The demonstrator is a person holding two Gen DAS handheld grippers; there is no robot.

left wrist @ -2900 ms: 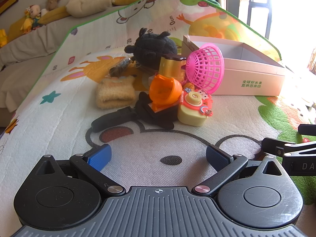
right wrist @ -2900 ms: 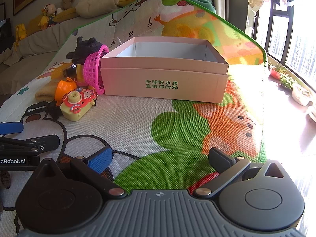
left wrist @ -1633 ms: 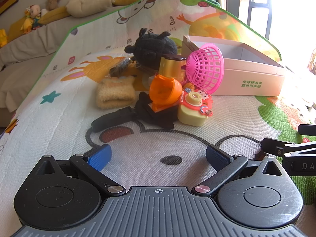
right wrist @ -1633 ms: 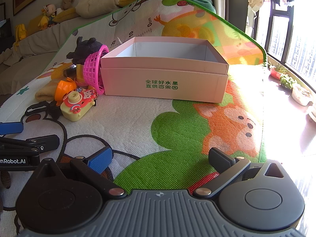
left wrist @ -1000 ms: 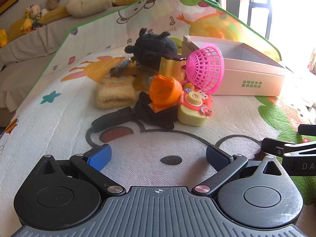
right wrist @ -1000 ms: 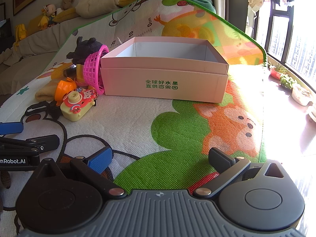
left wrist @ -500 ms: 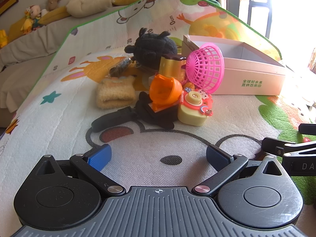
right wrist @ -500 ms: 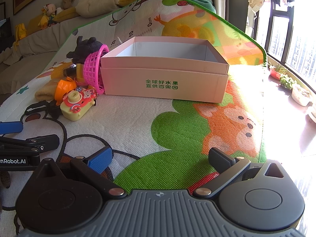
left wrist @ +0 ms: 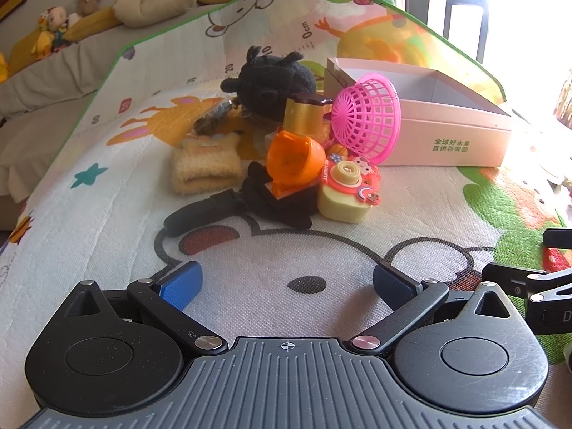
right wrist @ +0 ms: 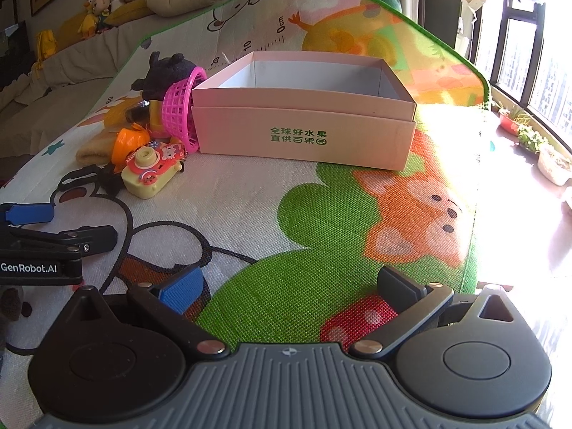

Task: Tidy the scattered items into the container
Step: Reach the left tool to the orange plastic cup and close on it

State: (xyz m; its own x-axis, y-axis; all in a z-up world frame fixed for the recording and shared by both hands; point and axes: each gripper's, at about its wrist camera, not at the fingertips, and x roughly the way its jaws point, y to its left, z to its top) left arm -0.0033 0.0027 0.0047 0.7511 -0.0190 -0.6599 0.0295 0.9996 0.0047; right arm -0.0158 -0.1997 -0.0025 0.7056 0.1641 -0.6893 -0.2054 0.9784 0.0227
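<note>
1. The left gripper (left wrist: 285,280) hangs low over the mat (left wrist: 107,214) with its jaws spread wide and nothing between them. The right gripper (right wrist: 289,287) is the same: spread and empty, and it faces the box (right wrist: 304,136).
2. The items lie in one heap just left of the box, well ahead of the left gripper. The box looks empty, so I judge the tidying is not yet begun.
3. The toy camera (left wrist: 345,189) is nearest at the front of the heap. It is hard plastic, probably light and stiff. Its lens points toward the left gripper and a little up. A grip across its two side faces seems safest.
4. The pink basket (left wrist: 364,118) lies on its side and leans on the box wall, mouth turned away to the right. It is thin mesh, light and a bit flexible; I would take it by the rim.
5. The orange cup (left wrist: 291,159) is smooth, maybe slippery; its opening faces front-left.
6. The yellow cloth (left wrist: 205,168) is folded and soft, long axis left to right. It will sag, so pinch the middle of the fold.
7. The black plush (left wrist: 275,78) at the back is soft and bulky, easy to squeeze.
8. The black strap (left wrist: 200,211) lies flat, long axis left-front to right-back, and goes under the heap; pulling it may drag other things.
</note>
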